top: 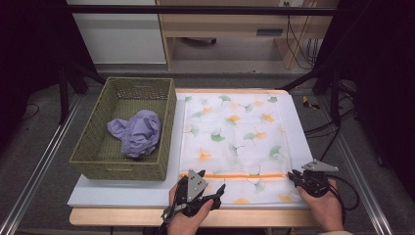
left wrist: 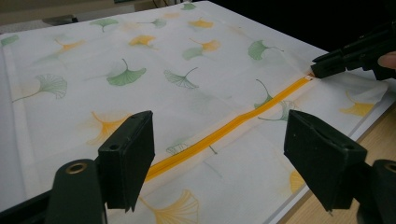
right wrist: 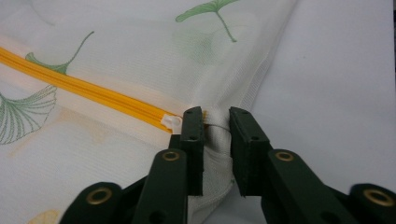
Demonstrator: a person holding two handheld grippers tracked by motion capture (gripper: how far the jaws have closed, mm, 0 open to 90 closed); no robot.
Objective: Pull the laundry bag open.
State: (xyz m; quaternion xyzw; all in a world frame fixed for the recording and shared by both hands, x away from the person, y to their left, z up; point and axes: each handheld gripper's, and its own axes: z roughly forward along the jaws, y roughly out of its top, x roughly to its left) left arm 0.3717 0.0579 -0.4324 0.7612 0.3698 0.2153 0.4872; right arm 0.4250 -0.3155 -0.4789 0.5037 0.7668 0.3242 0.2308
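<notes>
A white mesh bag (top: 230,137) printed with green and orange ginkgo leaves lies flat on a white board. An orange zipper (top: 232,176) runs across it near the front edge. My left gripper (top: 219,195) hovers over the bag's front left part, jaws wide open with nothing between them; in the left gripper view the zipper (left wrist: 224,130) passes between its fingers (left wrist: 128,158). My right gripper (right wrist: 216,126) sits at the zipper's right end (right wrist: 168,122), its jaws nearly together with a raised fold of the bag's fabric pinched between them. The right gripper (left wrist: 322,67) also shows in the left gripper view.
A green woven basket (top: 122,169) stands left of the bag and holds a crumpled lilac cloth (top: 136,131). The white board (top: 122,193) rests on a wooden table whose front edge (top: 147,218) runs just under my hands. Dark stands and cables flank the table.
</notes>
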